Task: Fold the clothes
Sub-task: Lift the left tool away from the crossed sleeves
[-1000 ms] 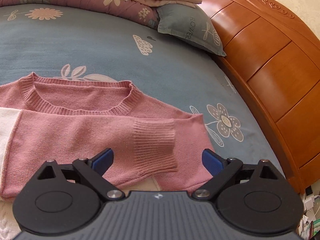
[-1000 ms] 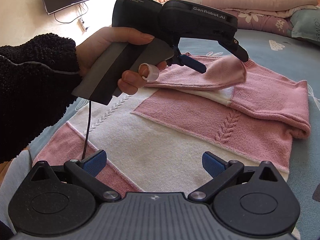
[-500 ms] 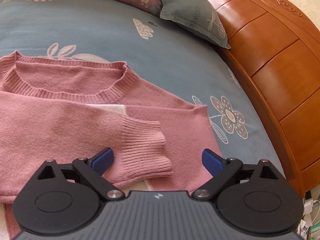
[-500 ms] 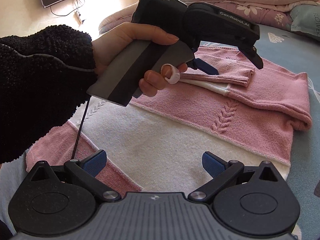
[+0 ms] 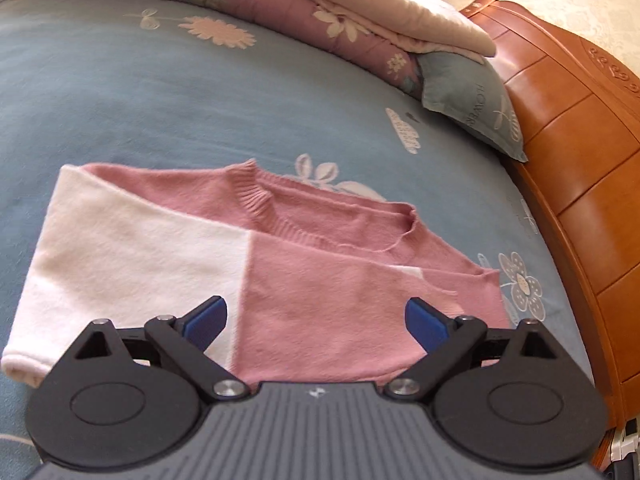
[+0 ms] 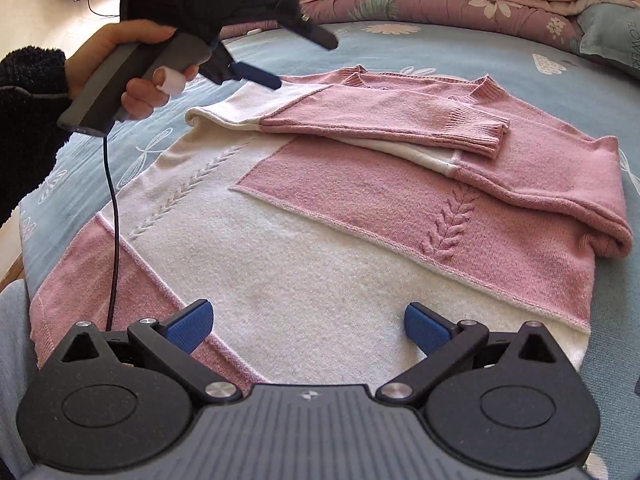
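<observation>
We find the sweater (image 6: 360, 200) lying flat on the blue floral bedsheet (image 6: 440, 52), a pink and white colour-block knit with both sleeves folded across the chest. The upper sleeve (image 6: 380, 120) crosses from the white shoulder to a ribbed pink cuff (image 6: 478, 130) resting on the opposite shoulder area. We note ribbing at the neckline (image 5: 272, 216), a raised leaf-like cable motif on each front panel, and fine rolled seams where pink meets white.

The left gripper (image 6: 288, 60), held in a person's hand (image 6: 132, 68) with a black fleecy sleeve (image 6: 28, 120), hangs above the sweater's white shoulder without touching it; its blue-padded fingers (image 6: 256, 74) stand apart and hold nothing. In its own view the folded sleeve fills the space just ahead of the spread pads. A black cable (image 6: 114, 208) drops from its handle.

The right gripper (image 6: 306, 326) sits low over the sweater's white hem area, jaws wide and empty, the knit directly beneath them.

Beyond the sweater lie a folded quilt (image 5: 280, 12), a grey-blue pillow (image 5: 476, 108) and a glossy orange-brown wooden headboard (image 5: 580, 160).
</observation>
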Action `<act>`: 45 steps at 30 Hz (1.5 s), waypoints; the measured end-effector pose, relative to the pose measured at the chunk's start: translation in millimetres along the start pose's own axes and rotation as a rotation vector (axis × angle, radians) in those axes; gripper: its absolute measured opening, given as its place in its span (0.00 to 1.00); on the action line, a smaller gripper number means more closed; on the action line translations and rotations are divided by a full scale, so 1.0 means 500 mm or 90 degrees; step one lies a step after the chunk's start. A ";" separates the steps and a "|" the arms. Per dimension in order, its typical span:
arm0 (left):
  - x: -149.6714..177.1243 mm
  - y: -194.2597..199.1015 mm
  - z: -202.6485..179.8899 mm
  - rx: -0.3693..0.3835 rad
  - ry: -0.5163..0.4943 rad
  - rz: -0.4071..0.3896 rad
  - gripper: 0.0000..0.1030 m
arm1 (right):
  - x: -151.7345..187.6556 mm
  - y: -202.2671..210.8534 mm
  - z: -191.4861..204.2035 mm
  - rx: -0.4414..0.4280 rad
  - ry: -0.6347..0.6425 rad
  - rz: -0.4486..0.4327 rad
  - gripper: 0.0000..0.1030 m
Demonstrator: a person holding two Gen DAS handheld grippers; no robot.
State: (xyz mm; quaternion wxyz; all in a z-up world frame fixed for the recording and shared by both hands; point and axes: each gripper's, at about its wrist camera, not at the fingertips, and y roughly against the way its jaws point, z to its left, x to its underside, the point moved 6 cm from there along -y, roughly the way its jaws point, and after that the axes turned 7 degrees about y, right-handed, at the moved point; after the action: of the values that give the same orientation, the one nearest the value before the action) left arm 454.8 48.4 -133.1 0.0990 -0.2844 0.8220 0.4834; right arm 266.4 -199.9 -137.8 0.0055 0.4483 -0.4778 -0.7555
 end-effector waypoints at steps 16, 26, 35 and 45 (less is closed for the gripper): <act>-0.164 -0.023 0.166 -0.029 0.081 -0.120 0.91 | -0.034 -0.039 0.005 0.033 0.032 0.011 1.00; -0.099 0.069 0.154 0.022 0.093 -0.109 0.92 | -0.034 -0.042 0.004 0.034 0.039 0.006 1.00; -0.029 0.107 0.139 -0.045 0.084 -0.087 0.92 | -0.030 -0.044 0.004 0.040 0.044 -0.001 1.00; 0.101 0.089 0.072 -0.084 0.023 -0.012 0.92 | -0.030 -0.048 0.005 0.047 0.039 0.008 1.00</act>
State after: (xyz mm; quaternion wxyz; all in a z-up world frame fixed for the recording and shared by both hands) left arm 384.3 76.6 -141.0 0.0695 -0.3065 0.7872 0.5306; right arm 283.8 -178.8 -144.8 0.0086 0.4679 -0.5080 -0.7231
